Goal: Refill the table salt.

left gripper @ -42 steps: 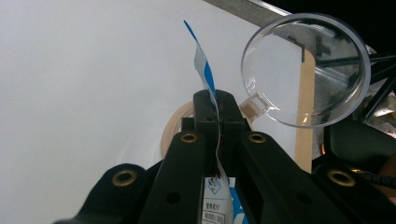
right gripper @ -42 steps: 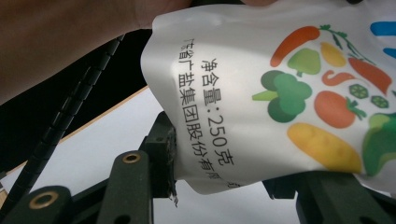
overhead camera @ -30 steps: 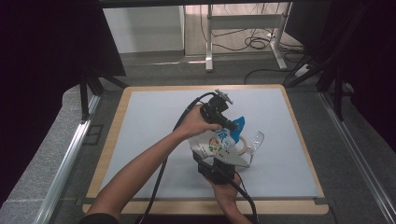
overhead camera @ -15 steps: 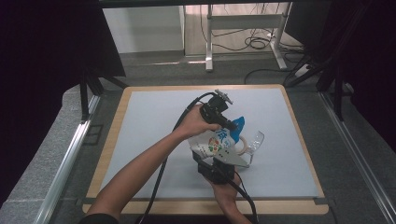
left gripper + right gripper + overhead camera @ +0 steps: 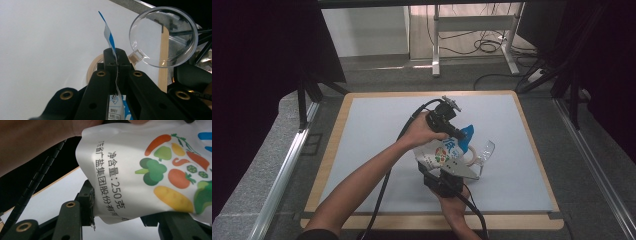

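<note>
Nothing has moved since the earlier frame: both my hands and the bag sit just where they were. My left gripper (image 5: 460, 135) is clamped shut on the blue top edge of the bag (image 5: 443, 154), and in the left gripper view the thin blue-and-white strip (image 5: 110, 41) stands up from between the closed jaws. My right gripper (image 5: 443, 176) holds the bag's bottom end; in the right gripper view the left jaw presses against the white side of the bag (image 5: 140, 170), and the right jaw lies under its lower edge, so the jaws stand partly apart with the bag gripped between them. The bag is white with printed vegetables and dark lettering, and it hangs tilted between the two grippers, above the pale mat (image 5: 372, 135), near the middle of the table and a little to the right. Just beyond the bag a clear plastic container (image 5: 485, 150) with a round rim sits on the mat, and a beige ring (image 5: 93, 67), perhaps a roll of tape, lies beside it. My left hand (image 5: 422, 134) is wrapped around the left gripper's body, with its cable trailing back along my forearm.
</note>
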